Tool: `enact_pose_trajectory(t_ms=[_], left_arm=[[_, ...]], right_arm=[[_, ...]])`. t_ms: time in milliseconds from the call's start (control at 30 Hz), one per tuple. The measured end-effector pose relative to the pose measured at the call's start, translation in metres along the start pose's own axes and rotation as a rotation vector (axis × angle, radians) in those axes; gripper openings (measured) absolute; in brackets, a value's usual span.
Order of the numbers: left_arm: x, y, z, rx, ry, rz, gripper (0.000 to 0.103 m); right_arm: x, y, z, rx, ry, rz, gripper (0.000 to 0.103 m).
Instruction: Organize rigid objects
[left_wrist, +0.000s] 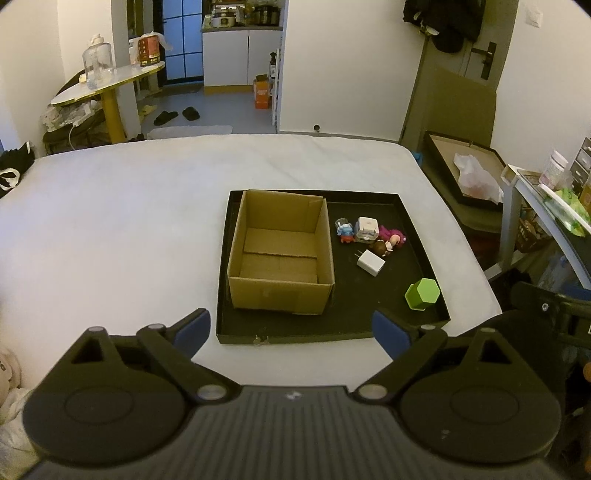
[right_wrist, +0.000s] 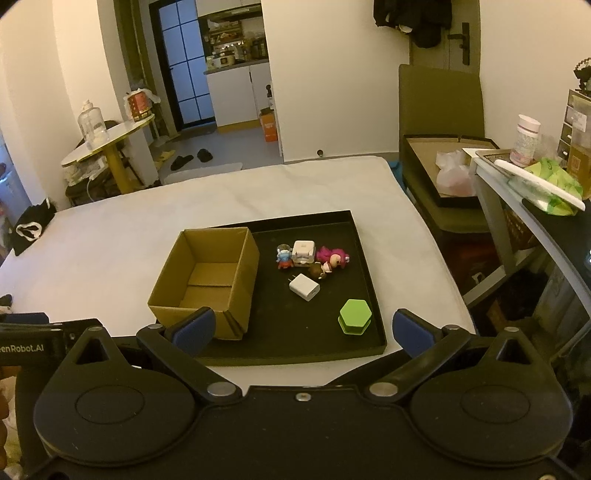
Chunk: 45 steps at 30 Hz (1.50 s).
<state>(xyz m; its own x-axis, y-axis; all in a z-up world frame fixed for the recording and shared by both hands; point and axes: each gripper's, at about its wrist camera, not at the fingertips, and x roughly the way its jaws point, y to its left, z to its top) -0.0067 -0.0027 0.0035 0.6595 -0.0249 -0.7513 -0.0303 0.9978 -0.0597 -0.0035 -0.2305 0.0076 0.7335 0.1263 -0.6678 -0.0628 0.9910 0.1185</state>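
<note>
A black tray (left_wrist: 424, 240) (right_wrist: 365, 258) lies on a white bed. In its left part stands an empty open cardboard box (left_wrist: 280, 254) (right_wrist: 207, 280). To the right lie a white charger (left_wrist: 370, 262) (right_wrist: 304, 287), a green hexagonal box (left_wrist: 423, 294) (right_wrist: 355, 316), a white cube adapter (left_wrist: 366, 228) (right_wrist: 303, 252), a small blue figure (left_wrist: 345, 232) (right_wrist: 284, 257), a pink figure (left_wrist: 393, 236) (right_wrist: 332, 256) and a brown figure (left_wrist: 380, 248) (right_wrist: 318, 272). My left gripper (left_wrist: 291, 332) is open and empty, short of the tray's near edge. My right gripper (right_wrist: 304, 328) is open and empty above the tray's near edge.
The white bed (left_wrist: 129, 221) (right_wrist: 110, 240) spreads to the left. A round yellow-legged table (left_wrist: 107, 88) (right_wrist: 107, 144) stands behind it. An olive chair with a box (left_wrist: 465, 173) (right_wrist: 439, 173) and a cluttered shelf (left_wrist: 554, 199) (right_wrist: 535, 184) stand at the right.
</note>
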Motion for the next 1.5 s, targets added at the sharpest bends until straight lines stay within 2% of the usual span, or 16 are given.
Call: enact_pose_trajectory(t_ms=[1500], left_arm=[[-0.008,0.0017,0.0036,-0.016,-0.015,-0.009,0.095]], right_arm=[[-0.0007,0.0012,-0.0026,0.012,0.003,0.004,0.103]])
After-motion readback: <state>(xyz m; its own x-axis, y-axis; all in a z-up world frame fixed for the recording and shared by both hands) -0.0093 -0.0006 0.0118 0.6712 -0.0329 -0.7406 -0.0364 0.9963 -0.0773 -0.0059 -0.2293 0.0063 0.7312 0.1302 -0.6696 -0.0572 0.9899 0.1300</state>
